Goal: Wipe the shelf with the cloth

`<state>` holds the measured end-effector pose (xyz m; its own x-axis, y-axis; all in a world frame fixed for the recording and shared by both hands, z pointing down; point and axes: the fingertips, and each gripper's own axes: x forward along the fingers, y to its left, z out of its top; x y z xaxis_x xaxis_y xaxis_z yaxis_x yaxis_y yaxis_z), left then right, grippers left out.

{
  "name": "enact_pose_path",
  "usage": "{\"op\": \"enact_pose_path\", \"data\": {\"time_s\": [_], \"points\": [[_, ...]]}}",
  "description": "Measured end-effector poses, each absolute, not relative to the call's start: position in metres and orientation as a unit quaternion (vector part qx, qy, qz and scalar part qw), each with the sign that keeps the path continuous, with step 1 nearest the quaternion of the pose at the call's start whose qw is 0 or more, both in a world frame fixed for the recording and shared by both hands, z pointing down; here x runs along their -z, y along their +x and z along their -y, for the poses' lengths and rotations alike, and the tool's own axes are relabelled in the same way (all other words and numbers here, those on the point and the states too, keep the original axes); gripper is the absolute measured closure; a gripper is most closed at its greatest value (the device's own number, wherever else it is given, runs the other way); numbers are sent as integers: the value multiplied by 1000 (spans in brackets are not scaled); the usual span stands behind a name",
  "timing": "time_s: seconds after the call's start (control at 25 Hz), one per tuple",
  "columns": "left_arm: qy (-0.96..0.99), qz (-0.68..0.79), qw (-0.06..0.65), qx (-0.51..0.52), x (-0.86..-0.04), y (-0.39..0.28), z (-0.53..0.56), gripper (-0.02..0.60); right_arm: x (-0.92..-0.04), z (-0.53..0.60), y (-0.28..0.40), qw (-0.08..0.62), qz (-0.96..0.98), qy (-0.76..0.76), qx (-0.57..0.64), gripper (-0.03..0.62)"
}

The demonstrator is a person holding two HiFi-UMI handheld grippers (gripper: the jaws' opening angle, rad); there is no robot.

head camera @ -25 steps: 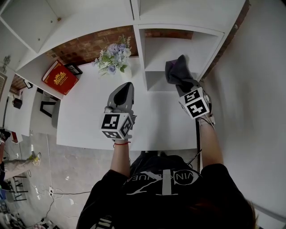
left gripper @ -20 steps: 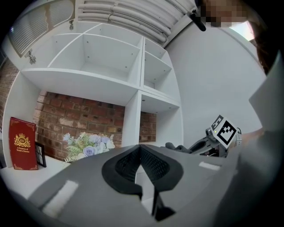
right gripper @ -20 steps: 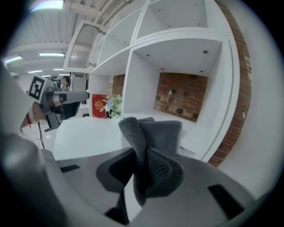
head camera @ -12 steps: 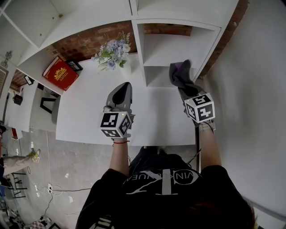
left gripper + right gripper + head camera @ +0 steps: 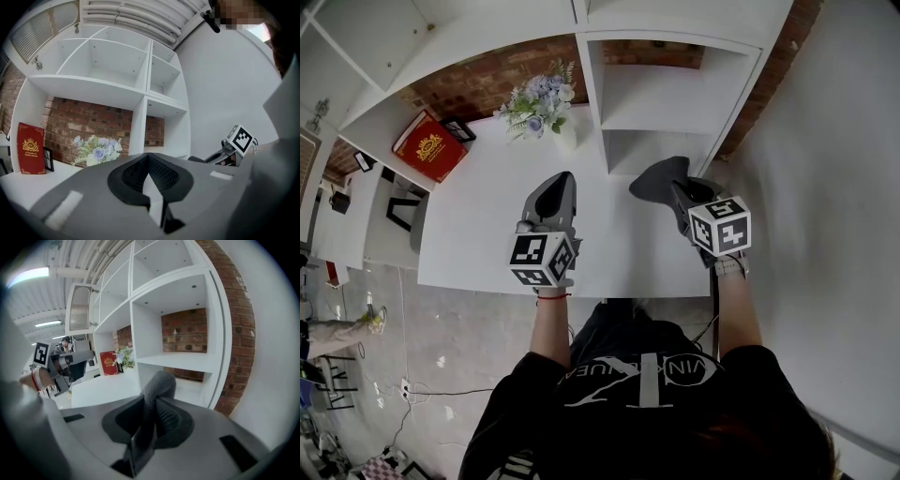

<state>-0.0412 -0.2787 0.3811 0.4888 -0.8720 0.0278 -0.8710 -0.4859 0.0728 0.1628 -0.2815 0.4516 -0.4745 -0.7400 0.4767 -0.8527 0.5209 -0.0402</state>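
Observation:
A dark grey cloth point(image 5: 654, 178) hangs from my right gripper point(image 5: 680, 190), which is shut on it. It is over the white table point(image 5: 487, 225), just in front of the white shelf unit point(image 5: 675, 98) and outside its lowest compartment point(image 5: 661, 148). In the right gripper view the cloth point(image 5: 158, 383) bulges up between the jaws of the right gripper point(image 5: 151, 404), with the shelf board point(image 5: 173, 363) beyond. My left gripper point(image 5: 562, 182) is shut and empty, and held level over the middle of the table. In its own view the left gripper point(image 5: 149, 161) faces the shelf unit point(image 5: 140, 96).
A vase of pale flowers point(image 5: 539, 103) stands at the back of the table beside the shelf unit's side wall. A red book point(image 5: 429, 148) and a small black frame point(image 5: 457, 131) lean against the brick wall. A white wall point(image 5: 825, 187) runs close along the right.
My right gripper has drawn back out of the lowest compartment toward the person and rolled. The cloth came with it and now hangs lower over the table. The left gripper has barely shifted.

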Motion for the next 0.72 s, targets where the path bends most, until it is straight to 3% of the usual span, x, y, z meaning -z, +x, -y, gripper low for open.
{"op": "enact_pose_path", "data": {"time_s": [0.72], "points": [[860,509,41,6,-382,-45,273,571,-426,275,166,146,854,482,-134,536]]}}
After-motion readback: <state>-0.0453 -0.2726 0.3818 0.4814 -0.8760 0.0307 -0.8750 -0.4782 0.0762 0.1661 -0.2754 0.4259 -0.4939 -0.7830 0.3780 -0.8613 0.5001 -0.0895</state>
